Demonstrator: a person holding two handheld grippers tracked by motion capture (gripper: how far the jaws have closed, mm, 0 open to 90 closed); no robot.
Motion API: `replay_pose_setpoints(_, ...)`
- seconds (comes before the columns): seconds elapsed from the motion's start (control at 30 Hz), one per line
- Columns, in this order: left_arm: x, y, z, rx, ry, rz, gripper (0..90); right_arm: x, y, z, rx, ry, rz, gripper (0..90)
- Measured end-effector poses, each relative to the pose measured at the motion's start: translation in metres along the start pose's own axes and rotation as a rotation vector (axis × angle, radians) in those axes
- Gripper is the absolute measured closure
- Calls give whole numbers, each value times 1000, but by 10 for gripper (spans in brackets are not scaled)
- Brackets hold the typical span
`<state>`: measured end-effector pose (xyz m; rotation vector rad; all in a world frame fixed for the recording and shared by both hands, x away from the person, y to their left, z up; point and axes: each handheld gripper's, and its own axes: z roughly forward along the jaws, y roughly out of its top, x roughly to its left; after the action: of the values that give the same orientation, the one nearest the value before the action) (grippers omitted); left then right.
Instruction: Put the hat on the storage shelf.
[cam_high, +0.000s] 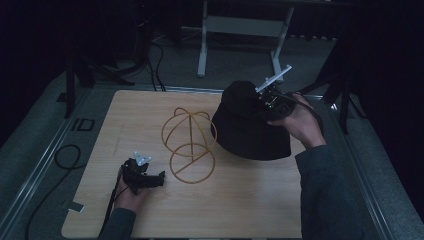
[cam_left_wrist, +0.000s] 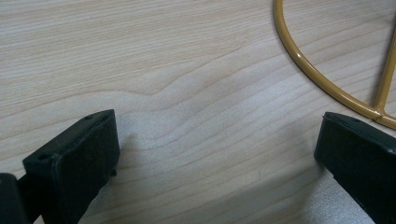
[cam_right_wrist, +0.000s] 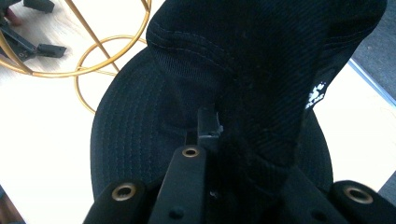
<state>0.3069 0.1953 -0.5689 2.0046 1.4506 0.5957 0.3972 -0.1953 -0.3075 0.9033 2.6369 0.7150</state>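
Black hat (cam_high: 250, 127) pinched in raised right gripper (cam_high: 267, 100) fingers; left gripper (cam_high: 155, 179) low, spread.

One black hat (cam_high: 250, 125), one gold wire stand (cam_high: 190, 145), two tools.

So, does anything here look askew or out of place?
Only the black fabric bucket hat: the right gripper pinches its crown, so it hangs bunched and tilted beside the gold wire hat stand, not on it. The left gripper rests open near the stand's base.
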Motion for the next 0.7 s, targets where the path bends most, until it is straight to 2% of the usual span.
replay_pose_setpoints(0.7,0,0,0,0,0,0,3,-5,1,-16,-36,-6,5,878)
